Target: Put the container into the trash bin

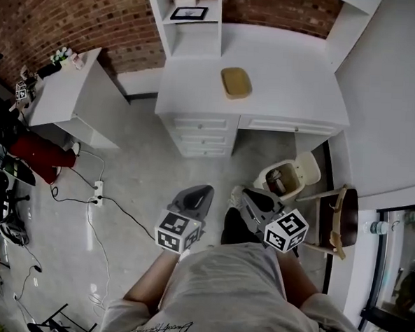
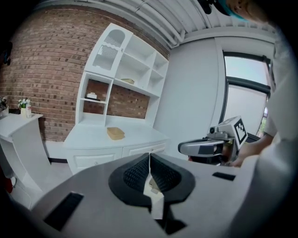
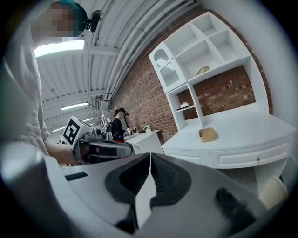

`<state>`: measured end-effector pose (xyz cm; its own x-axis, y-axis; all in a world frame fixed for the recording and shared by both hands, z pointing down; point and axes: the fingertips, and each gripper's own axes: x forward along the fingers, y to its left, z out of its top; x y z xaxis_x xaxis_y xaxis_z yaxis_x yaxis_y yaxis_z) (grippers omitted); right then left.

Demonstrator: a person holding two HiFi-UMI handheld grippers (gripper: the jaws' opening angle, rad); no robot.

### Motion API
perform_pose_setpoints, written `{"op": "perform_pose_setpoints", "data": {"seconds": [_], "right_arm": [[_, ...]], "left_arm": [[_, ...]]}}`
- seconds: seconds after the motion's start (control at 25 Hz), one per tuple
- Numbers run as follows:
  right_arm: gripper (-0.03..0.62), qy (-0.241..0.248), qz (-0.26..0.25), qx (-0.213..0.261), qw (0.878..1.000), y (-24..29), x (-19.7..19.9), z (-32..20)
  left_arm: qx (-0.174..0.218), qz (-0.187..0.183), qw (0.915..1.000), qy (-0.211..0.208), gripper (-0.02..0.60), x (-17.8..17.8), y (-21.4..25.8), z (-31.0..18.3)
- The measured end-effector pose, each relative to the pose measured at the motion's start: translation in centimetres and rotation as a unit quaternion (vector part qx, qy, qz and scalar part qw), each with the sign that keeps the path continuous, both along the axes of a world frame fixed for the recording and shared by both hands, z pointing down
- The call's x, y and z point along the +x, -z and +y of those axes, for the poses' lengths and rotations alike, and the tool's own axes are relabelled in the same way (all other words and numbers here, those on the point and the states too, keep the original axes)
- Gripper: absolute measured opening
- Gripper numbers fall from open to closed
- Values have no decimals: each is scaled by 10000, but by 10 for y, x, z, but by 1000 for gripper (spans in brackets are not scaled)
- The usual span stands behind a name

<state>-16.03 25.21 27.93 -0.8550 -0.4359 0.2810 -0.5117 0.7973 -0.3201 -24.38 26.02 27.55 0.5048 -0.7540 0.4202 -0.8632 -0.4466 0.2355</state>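
L claw (image 1: 195,198) & R claw (image 1: 253,198) both closed, empty, container (image 1: 236,82) on desk (image 1: 283,82), well ahead of both

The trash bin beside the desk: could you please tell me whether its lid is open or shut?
Open. In the head view the trash bin shows its dark inside, with the lid tipped back.
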Motion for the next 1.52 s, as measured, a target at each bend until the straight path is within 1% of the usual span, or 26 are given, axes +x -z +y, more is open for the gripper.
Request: {"op": "perform_pose_setpoints", "data": {"seconds": [0.12, 0.28, 0.36, 0.44, 0.56, 0.68, 0.76, 0.84, 1.0, 1.12, 1.32, 1.52], "right_arm": [[29, 49, 62, 22, 10000, 0, 1, -59], [31, 253, 83, 51, 9996, 5, 3, -130], [31, 378, 71, 27, 9993, 5, 5, -161], [31, 395, 43, -7, 9992, 5, 10, -190], [29, 409, -22, -11, 9992, 7, 16, -229], [29, 650, -15, 21, 9979, 9, 16, -254], [29, 727, -1, 52, 9973, 10, 18, -267], [29, 670, 63, 117, 9977, 8, 23, -282], [29, 407, 168, 129, 9989, 6, 30, -308], [29, 183, 345, 197, 9990, 4, 32, -324], [29, 68, 568, 22, 9984, -6, 31, -339], [29, -210, 816, -67, 9964, -18, 26, -360]], "left_arm": [[74, -110, 9999, 77, 17, -2, 7, -62], [43, -37, 9997, 255, 17, -2, 11, -133], [15, -32, 9996, 296, 17, 1, 11, -160], [38, -33, 9994, 348, 17, 5, 12, -185], [79, 70, 9984, 557, 17, 0, 13, -223], [49, 133, 9973, 722, 17, -5, 9, -254], [62, 109, 9973, 725, 17, -4, 9, -270], [99, 114, 9972, 728, 17, 0, 11, -284], [40, 126, 9972, 740, 17, 4, 10, -303], [-6, 89, 9973, 728, 17, 1, 9, -311], [-120, 68, 9972, 735, 17, -4, 4, -324], [-145, 18, 9983, 555, 17, -11, -4, -347]]}}
